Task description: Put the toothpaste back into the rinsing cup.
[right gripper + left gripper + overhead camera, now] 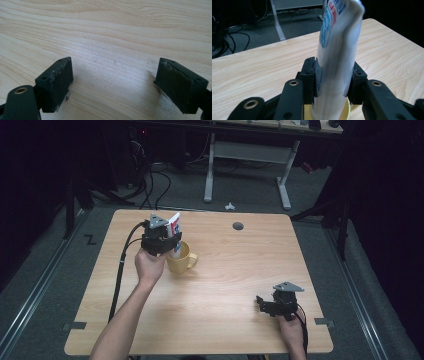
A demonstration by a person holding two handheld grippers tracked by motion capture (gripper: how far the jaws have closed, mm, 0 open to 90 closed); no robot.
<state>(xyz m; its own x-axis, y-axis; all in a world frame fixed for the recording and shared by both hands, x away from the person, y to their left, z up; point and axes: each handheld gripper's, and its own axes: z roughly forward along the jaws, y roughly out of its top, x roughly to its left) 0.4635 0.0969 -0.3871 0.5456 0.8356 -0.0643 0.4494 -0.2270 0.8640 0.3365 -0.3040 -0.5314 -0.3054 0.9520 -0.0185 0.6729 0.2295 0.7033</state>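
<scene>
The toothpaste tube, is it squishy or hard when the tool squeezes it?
Probably squishy: the toothpaste tube looks pinched where the left tool clamps it. It seems light, held upright by its sides alone. Let go, it would likely lean on the rim of the yellow mug.

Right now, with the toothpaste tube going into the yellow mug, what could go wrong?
The left hand-held gripper clamps the toothpaste tube low down, with its bottom end inside the yellow mug. The tall tube leans, so once released it might tip the light mug over. The jaws sit close above the rim; opening or pulling away could knock the mug. The right hand-held gripper rests open, too far off to steady it.
</scene>
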